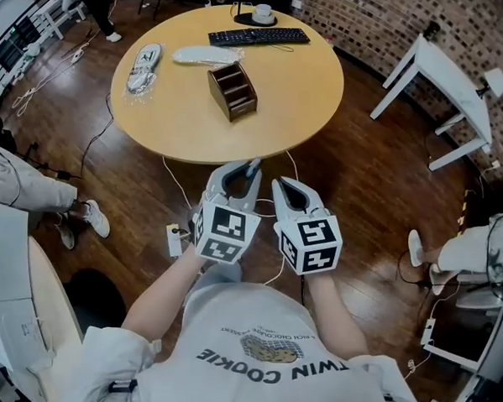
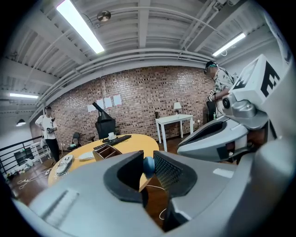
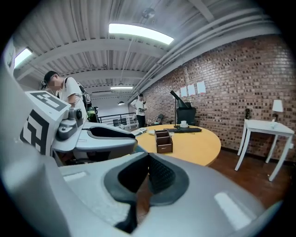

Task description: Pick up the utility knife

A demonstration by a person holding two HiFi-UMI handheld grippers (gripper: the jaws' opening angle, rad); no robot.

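My left gripper (image 1: 250, 171) is held over the floor, short of the round yellow table (image 1: 290, 105). Its jaws are shut on a slim blue-grey tool (image 1: 253, 164), seemingly the utility knife. In the left gripper view only the tool's rounded blue end (image 2: 148, 165) shows, pinched between the pads. My right gripper (image 1: 280, 186) hovers right beside it, shut, with nothing between its jaws (image 3: 148, 159). Both point toward the table.
On the table stand a brown wooden organizer (image 1: 233, 91), a black keyboard (image 1: 258, 37), a cup on a saucer (image 1: 263, 14) and two white wrapped items (image 1: 143, 67). A white desk (image 1: 447, 84) stands at the right. Cables lie on the floor, and seated people's legs (image 1: 33, 191) show at both sides.
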